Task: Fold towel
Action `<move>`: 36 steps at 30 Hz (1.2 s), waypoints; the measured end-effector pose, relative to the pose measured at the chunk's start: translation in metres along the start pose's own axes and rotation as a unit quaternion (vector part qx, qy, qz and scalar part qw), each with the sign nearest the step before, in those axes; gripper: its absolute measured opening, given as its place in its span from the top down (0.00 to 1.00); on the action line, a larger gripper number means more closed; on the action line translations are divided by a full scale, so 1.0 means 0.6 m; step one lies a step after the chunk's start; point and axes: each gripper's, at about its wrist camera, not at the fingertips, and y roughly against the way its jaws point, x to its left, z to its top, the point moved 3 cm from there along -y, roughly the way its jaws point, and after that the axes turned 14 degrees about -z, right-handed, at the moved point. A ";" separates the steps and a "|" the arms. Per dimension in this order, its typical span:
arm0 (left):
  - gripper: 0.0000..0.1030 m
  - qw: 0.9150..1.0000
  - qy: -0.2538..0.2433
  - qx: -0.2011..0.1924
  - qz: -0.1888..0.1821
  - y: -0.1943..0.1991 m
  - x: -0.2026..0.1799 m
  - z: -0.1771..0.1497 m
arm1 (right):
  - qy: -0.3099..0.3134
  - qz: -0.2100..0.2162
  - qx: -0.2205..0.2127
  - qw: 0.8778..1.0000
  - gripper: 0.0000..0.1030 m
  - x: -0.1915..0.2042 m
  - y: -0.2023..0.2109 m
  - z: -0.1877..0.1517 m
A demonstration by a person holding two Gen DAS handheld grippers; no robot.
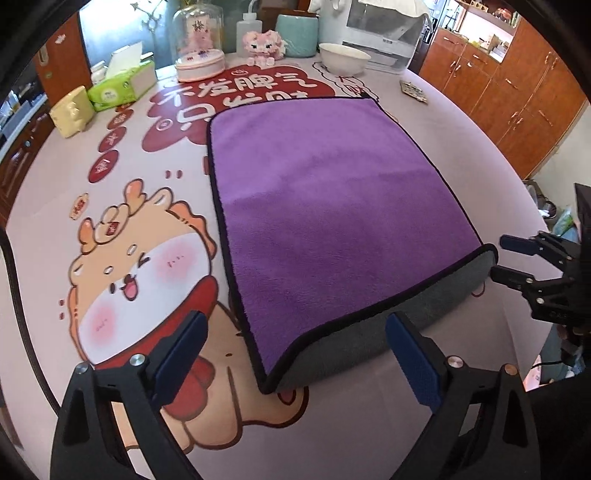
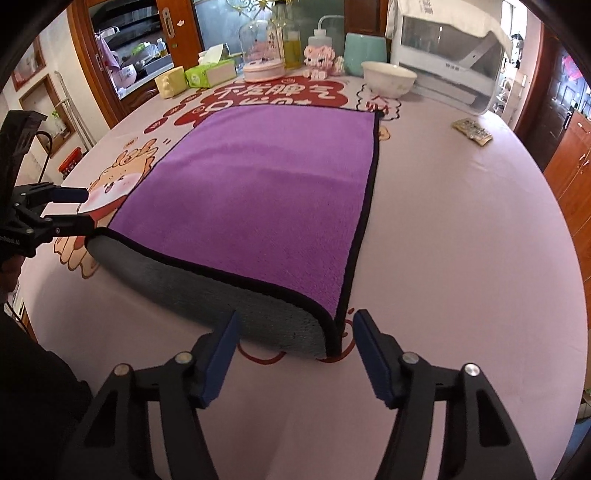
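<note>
Towel (image 1: 332,221) first: purple on top, grey underneath, bound in black, it lies flat in the middle of the table (image 2: 461,240), its near edge curling up enough to show the grey side. Going left to right along the far end of the table stand a pale yellow block-shaped thing (image 1: 72,114), a green tissue pack (image 1: 122,86) (its label too small to read), a glass dome on a pink base (image 1: 199,44), a squeeze bottle (image 1: 249,31), a pink plush toy (image 1: 264,46), a teal canister (image 1: 297,35), a white bowl (image 1: 343,57) and a white appliance with a clear front (image 1: 388,33). A small patterned card (image 2: 472,131) lies apart on the right.

The tablecloth carries a cartoon dragon (image 1: 136,258) and a red cloud with big white Chinese characters; the top row reads 不发脾气, the row below is half hidden by the towel.

The left gripper (image 1: 295,350) hovers at the towel's near left corner, jaws spread wide, gripping nothing. The right gripper (image 2: 293,354) sits at the near right corner, likewise spread, the corner lying between its blue pads (image 2: 216,354) without touching them.
</note>
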 end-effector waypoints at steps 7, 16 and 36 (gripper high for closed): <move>0.21 0.999 0.020 0.014 -0.020 -0.025 0.006 0.004 | 0.007 0.009 0.012 1.000 0.50 -0.008 -0.028 0.002; 0.52 0.997 0.050 0.032 -0.058 -0.038 0.003 -0.004 | 0.012 0.031 0.017 0.999 0.65 -0.012 -0.037 0.004; 0.79 0.997 0.049 0.052 -0.038 -0.040 0.010 -0.024 | 0.017 0.026 0.011 0.999 0.87 -0.017 -0.026 -0.005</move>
